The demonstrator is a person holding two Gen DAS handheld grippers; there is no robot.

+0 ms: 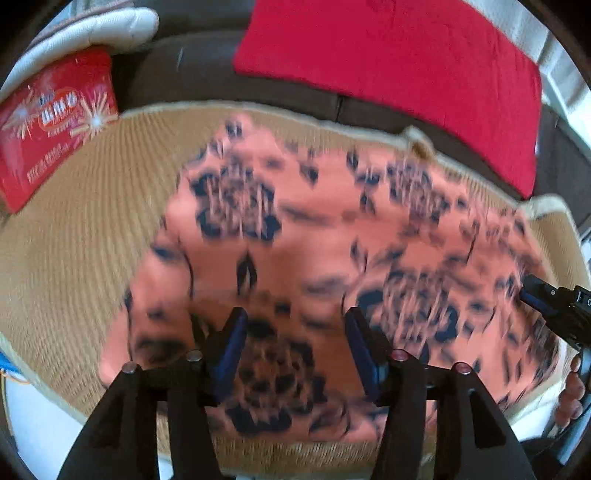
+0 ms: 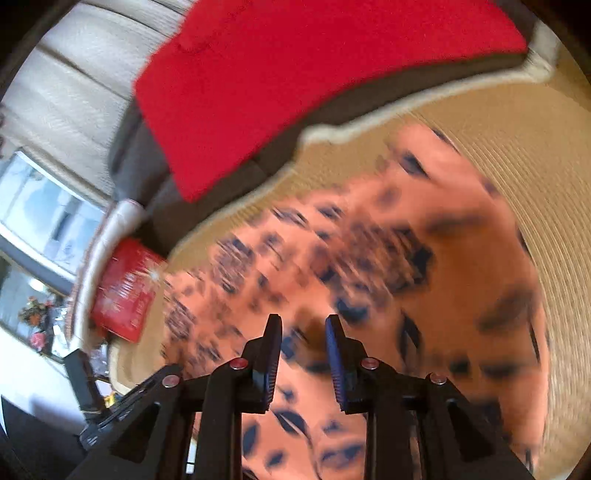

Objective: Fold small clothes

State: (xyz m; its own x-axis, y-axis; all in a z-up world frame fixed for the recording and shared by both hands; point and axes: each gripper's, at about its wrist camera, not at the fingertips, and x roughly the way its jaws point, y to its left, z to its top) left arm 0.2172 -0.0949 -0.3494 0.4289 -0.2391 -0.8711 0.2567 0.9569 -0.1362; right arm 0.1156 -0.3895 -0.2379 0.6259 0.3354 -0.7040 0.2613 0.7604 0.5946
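On the woven mat (image 1: 74,240) lies the garment (image 1: 314,251), a salmon-pink cloth with dark blue flower prints, spread fairly flat and covering most of the mat's middle. Both views are blurred, so we cannot make out its seams or edges well.

Our left gripper (image 1: 295,350) hovers over the near part of the garment with its blue-padded fingers (image 1: 231,350) set wide apart and nothing between them. We cannot tell whether the tips touch the cloth.

Our right gripper (image 2: 303,354) is over the garment too, seen in the left view at the cloth's right edge (image 1: 546,299), with part of our hand behind it. Its fingers (image 2: 271,362) stand at a narrower gap, yet cloth shows clear between them and nothing is pinched.

Beyond the mat's pale bound edge runs a dark sofa seat (image 1: 207,74) with a red cushion (image 1: 388,62) on it. A red tin (image 1: 55,122) printed with fireworks sits at the mat's far left corner, just beside a white pillow (image 1: 96,29). From the right wrist, the tin (image 2: 125,291) appears at the left, with a window (image 2: 48,206) beyond.
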